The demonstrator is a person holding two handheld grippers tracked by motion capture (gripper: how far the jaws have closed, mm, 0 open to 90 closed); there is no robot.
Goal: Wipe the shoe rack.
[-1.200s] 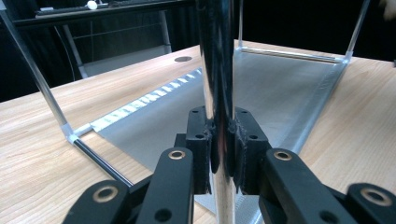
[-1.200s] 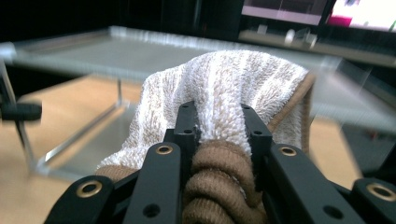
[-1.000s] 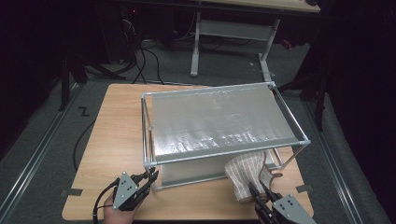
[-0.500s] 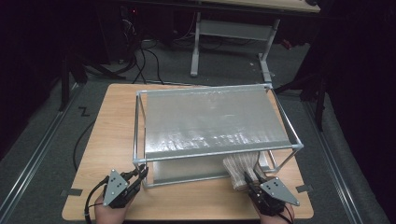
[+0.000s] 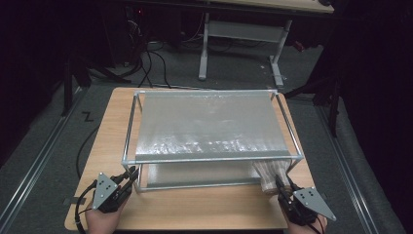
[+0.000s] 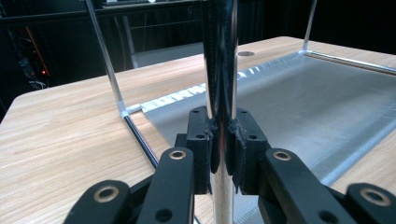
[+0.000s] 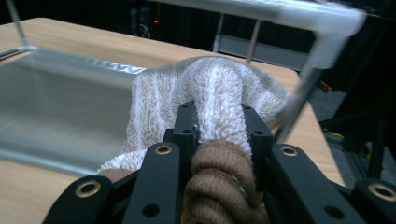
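A metal rack (image 5: 214, 127) with two grey shelves stands on the wooden table (image 5: 102, 146), its long axis running left to right and its top shelf tilted a little down toward the near side. The left gripper (image 5: 127, 176) sits at the rack's near left corner, its jaws clamped on the upright post (image 6: 220, 70) there; in the left gripper view the shiny post rises straight up between the black pads, which press it from both sides. The right gripper (image 5: 283, 184) is at the near right corner, its jaws closed on a rolled towel (image 5: 272, 174), cream with brown stripes. The towel lies on the lower shelf's near right end, just under the top shelf's near rail, with its long axis running near to far and its near end in the jaws. In the right gripper view the towel (image 7: 210, 93) bulges up between the pads, a brown band nearest the camera, and the rack's right post (image 7: 299, 98) stands just beside it.
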